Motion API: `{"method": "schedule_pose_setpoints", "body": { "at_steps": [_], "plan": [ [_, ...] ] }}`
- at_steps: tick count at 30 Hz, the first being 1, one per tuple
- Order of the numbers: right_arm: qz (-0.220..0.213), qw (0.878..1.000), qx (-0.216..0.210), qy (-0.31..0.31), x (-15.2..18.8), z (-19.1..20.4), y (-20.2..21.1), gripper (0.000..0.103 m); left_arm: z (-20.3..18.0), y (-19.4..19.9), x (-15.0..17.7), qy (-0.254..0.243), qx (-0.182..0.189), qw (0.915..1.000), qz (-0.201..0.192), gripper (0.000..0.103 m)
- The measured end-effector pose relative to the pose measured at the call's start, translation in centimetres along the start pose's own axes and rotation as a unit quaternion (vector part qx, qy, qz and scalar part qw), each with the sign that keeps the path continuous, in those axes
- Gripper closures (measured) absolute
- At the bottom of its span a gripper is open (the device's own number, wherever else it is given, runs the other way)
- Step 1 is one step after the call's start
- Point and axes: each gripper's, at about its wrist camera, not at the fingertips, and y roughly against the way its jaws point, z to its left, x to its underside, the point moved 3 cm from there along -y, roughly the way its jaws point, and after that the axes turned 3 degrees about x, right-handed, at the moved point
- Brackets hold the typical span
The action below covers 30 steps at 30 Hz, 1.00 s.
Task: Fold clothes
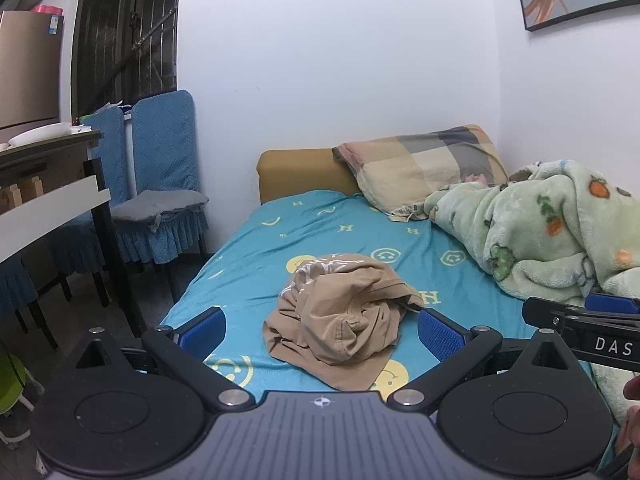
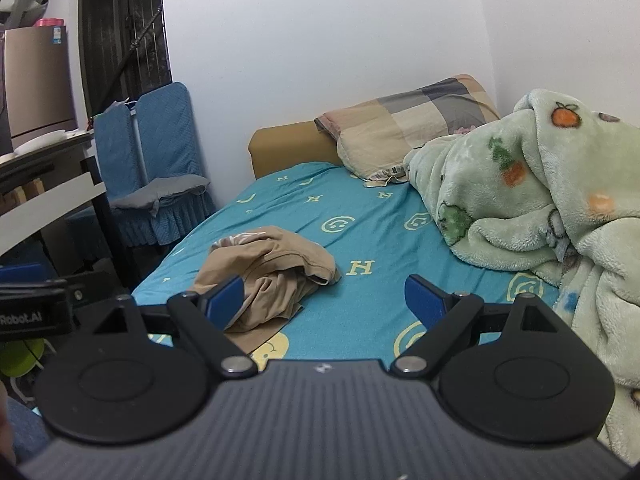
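A tan garment lies crumpled in a heap on the teal bedsheet, near the bed's front. My left gripper hovers open just short of it, and the heap shows between its blue pads. In the right wrist view the same garment lies to the left of centre. My right gripper is open above the sheet, its left pad in front of the heap's near edge. Nothing is held. The right gripper's body shows at the left wrist view's right edge.
A green fleece blanket is piled along the bed's right side. A checked pillow leans at the headboard. Blue-covered chairs and a table stand left of the bed. A person's fingers show at the right edge.
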Motion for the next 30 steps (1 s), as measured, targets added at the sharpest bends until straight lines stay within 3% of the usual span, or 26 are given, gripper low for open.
{"method": "schedule_pose_setpoints", "body": {
  "at_steps": [30],
  "plan": [
    [0.0, 1.0, -0.002, -0.011, 0.0, -0.1, 0.5, 0.014, -0.5, 0.3, 0.2, -0.013, -0.007, 0.9998, -0.01, 0.0]
  ]
}}
